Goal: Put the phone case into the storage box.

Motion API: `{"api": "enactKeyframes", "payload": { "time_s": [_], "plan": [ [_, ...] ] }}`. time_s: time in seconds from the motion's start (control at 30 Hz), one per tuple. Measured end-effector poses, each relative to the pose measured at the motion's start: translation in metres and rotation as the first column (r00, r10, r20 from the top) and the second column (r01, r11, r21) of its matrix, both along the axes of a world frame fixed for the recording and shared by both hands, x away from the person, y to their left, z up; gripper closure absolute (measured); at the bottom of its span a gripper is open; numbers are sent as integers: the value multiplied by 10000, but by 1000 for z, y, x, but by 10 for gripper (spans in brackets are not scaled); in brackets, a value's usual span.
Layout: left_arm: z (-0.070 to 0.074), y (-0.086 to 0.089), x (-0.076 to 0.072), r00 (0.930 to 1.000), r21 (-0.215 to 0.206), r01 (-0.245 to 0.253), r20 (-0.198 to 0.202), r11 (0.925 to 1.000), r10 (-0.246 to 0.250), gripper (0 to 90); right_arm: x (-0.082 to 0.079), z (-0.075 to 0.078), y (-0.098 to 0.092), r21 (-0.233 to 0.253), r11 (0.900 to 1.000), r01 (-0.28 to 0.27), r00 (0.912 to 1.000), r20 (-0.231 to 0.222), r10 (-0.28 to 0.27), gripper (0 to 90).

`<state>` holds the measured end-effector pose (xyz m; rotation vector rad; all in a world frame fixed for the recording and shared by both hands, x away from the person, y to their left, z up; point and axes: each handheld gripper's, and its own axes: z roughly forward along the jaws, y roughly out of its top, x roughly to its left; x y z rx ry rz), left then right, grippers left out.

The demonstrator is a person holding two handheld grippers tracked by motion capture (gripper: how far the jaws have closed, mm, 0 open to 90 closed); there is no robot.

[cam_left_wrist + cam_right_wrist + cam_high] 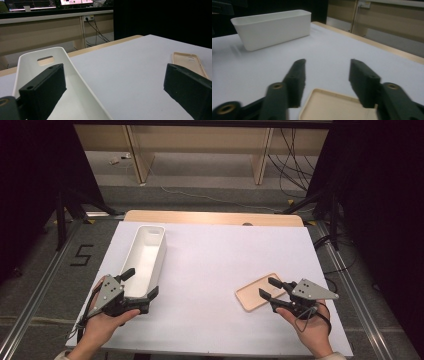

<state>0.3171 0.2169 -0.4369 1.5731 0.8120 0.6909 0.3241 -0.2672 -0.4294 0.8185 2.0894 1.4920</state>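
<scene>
Both of my grippers stand with jaws apart, but my right gripper (270,289) is the nearer one, straddling the near end of the tan phone case (257,293), whose long axis runs slantwise well right of the white bin (145,255).

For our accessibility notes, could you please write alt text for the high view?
A person's two hands hold open grippers over a white-covered table: the left gripper straddles the near end of a long white bin, and the right gripper reaches over a beige phone case lying flat.
</scene>
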Motion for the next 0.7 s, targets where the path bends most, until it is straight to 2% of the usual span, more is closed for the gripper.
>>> {"api": "enactKeyframes", "payload": {
  "time_s": [0.1,0.13,0.17,0.3,0.37,0.4,0.43,0.7],
  "plan": [
    [1,2,-1,10000,-43,-64,-1,10000,64,39,3,1,4,-344,9992,-201,9992,-355,189,711],
    [1,1,-1,10000,-91,-29,61,10000,29,39,4,1,5,-486,9988,-103,9991,-427,83,753],
    [1,1,-1,10000,-44,-55,15,10000,55,39,6,0,7,-577,9983,-76,9993,-360,56,786],
    [1,1,0,9999,-82,-10,144,10000,11,40,10,-2,13,-1039,9945,-142,9965,-831,55,879],
    [1,1,0,9999,-74,-1,152,10000,2,41,11,-4,15,-1093,9939,-159,9959,-907,59,896],
    [1,0,-1,10000,-17,-53,63,10000,53,41,13,-6,21,-1318,9908,-302,9932,-1155,149,900],
    [1,0,-1,10000,-18,-58,65,10000,58,41,14,-7,23,-1447,9888,-362,9930,-1166,193,900],
    [1,1,-1,10000,6,-40,91,10000,40,42,23,-17,42,-2071,9754,-753,9773,-2095,309,900]
  ]
}}
